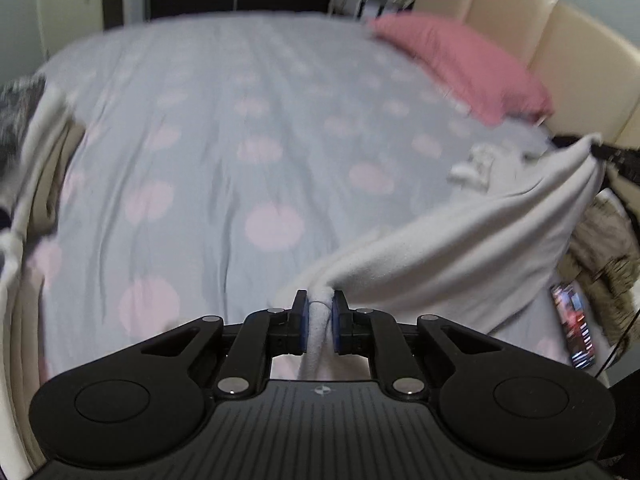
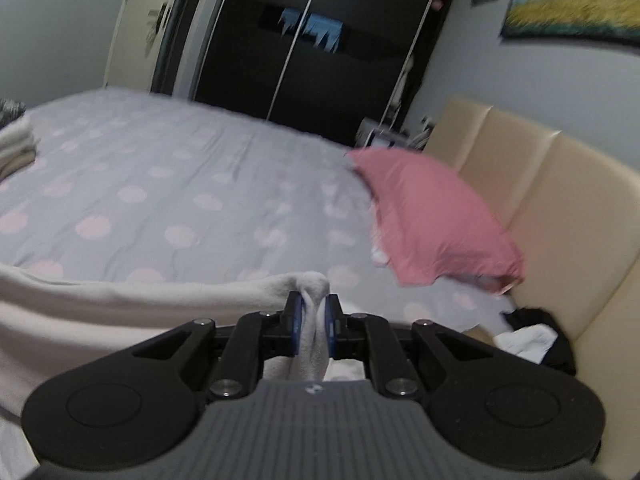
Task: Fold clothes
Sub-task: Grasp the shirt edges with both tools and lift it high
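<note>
The white garment [image 1: 460, 248] hangs stretched above the near right part of the bed [image 1: 240, 120], held at two points and not yet laid flat; no fold is visible in it, so folding is judged to be at its start. A pink pillow [image 2: 432, 216] lies far right against the headboard [image 2: 560, 208]. At the far left edge, folded pale items [image 2: 16, 144] rest on the bed, possibly finished pieces. The left hand-held gripper [image 1: 320, 322] is closed on a bunched edge of the garment. The right hand-held gripper [image 2: 313, 326] is likewise clamped on another bunched edge.
</note>
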Tool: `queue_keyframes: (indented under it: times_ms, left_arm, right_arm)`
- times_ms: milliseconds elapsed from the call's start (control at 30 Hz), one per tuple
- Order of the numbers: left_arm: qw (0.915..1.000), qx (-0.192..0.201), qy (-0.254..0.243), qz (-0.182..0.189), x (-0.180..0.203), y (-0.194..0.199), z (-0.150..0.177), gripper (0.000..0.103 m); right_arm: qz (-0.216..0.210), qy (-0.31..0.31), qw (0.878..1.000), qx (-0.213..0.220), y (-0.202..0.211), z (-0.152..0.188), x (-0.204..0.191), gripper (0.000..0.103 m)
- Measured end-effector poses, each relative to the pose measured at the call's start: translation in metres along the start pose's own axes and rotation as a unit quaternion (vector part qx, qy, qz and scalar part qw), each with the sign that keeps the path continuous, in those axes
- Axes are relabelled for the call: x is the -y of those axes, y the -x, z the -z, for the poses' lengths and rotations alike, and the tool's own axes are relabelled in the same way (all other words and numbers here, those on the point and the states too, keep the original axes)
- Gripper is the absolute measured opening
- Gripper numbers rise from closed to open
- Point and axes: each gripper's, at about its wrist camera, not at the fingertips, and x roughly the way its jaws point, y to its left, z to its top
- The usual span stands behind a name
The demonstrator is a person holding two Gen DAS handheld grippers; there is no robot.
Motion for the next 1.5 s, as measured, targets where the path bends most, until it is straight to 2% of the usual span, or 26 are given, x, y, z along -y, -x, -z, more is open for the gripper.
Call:
queue_keyframes:
  times_ms: [167, 233, 333, 533, 667, 900, 1033, 1100, 1200, 1267, 1367, 1500]
  left_arm:
    - [0.9958, 0.09, 0.012, 0.014, -0.001, 0.049, -0.03, 0.009]
    - [0.9909, 0.13, 0.015, 0.029, -0.002, 0.075, -0.043, 0.008]
    - [0.9809, 0.192, 0.01, 0.033, 0.001, 0.115, -0.062, 0.008]
    - [0.9495, 0.31, -0.002, 0.047, 0.014, 0.203, -0.09, 0.008]
    - [0.9247, 0.376, -0.024, 0.057, 0.032, 0.255, -0.088, 0.008]
    - [0.8911, 0.442, -0.049, 0.088, 0.06, 0.311, -0.06, 0.008]
    - [0.8828, 0.457, -0.051, 0.094, 0.064, 0.327, -0.052, 0.008]
    - [0.8836, 0.457, -0.051, 0.09, 0.066, 0.326, -0.053, 0.008]
    - [0.892, 0.443, -0.044, 0.078, 0.063, 0.315, -0.061, 0.008]
    - [0.9048, 0.419, -0.034, 0.067, 0.057, 0.295, -0.071, 0.008]
    - [0.9282, 0.369, -0.013, 0.048, 0.041, 0.26, -0.084, 0.008]
    - [0.9571, 0.289, 0.013, 0.007, 0.013, 0.188, -0.098, 0.008]
  right_arm:
    - [0.021, -0.008, 0.998, 0.065, 0.055, -0.032, 0.016, 0.013]
    - [0.031, -0.009, 0.995, 0.098, 0.078, -0.049, 0.022, 0.013]
    - [0.05, -0.006, 0.987, 0.152, 0.115, -0.073, 0.028, 0.013]
    - [0.079, -0.023, 0.963, 0.256, 0.192, -0.105, 0.039, 0.013]
    - [0.089, -0.04, 0.946, 0.31, 0.239, -0.112, 0.047, 0.013]
    - [0.08, -0.073, 0.932, 0.345, 0.294, -0.102, 0.055, 0.013]
    - [0.068, -0.083, 0.93, 0.351, 0.307, -0.101, 0.057, 0.013]
    - [0.061, -0.084, 0.931, 0.35, 0.305, -0.103, 0.057, 0.013]
    - [0.05, -0.083, 0.938, 0.334, 0.284, -0.105, 0.052, 0.013]
    - [0.036, -0.084, 0.947, 0.309, 0.262, -0.103, 0.048, 0.013]
    - [0.016, -0.081, 0.96, 0.266, 0.221, -0.1, 0.04, 0.013]
    - [-0.018, -0.067, 0.98, 0.185, 0.147, -0.086, 0.022, 0.013]
